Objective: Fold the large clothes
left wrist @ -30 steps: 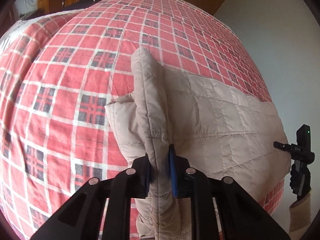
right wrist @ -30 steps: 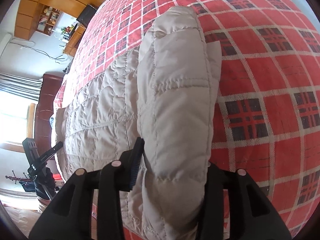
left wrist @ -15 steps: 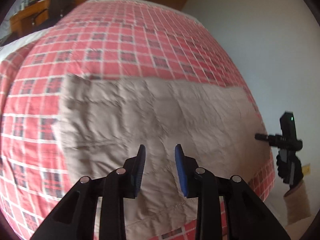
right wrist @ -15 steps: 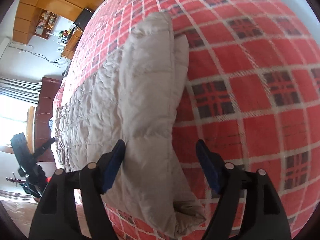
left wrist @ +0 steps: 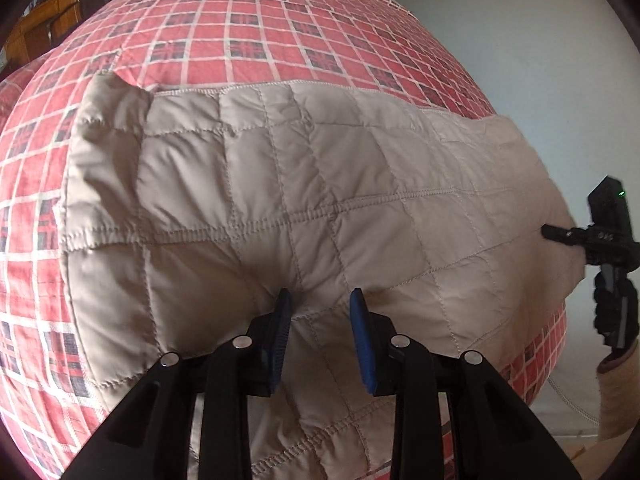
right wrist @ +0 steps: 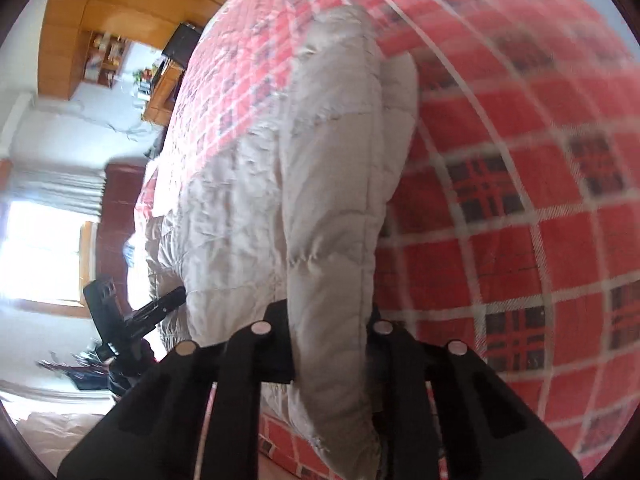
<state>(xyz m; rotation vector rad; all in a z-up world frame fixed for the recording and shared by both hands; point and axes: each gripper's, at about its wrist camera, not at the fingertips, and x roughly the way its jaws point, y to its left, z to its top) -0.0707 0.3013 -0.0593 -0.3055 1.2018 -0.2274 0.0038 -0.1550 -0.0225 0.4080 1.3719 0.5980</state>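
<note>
A beige quilted coat (left wrist: 320,184) lies spread across a bed with a red plaid cover (left wrist: 256,24). My left gripper (left wrist: 320,312) is open low over the coat's near part, with its blue pads (left wrist: 282,320) against the fabric and nothing pinched. My right gripper (right wrist: 332,332) is shut on a thick folded edge of the coat (right wrist: 336,208) at the bed's side. In the left wrist view the right gripper (left wrist: 600,232) is at the coat's right end. The blurred right wrist view shows the left gripper (right wrist: 136,316) at the far end.
The plaid cover (right wrist: 520,184) runs bare beyond the coat. A white wall (left wrist: 520,20) stands to the right of the bed. Wooden cabinets (right wrist: 100,12), a desk (right wrist: 164,88) and a bright window (right wrist: 44,256) are behind.
Both grippers let go of the coat half a second ago. The left has stayed open and come closer over the spread coat. The right has closed again on the folded edge.
</note>
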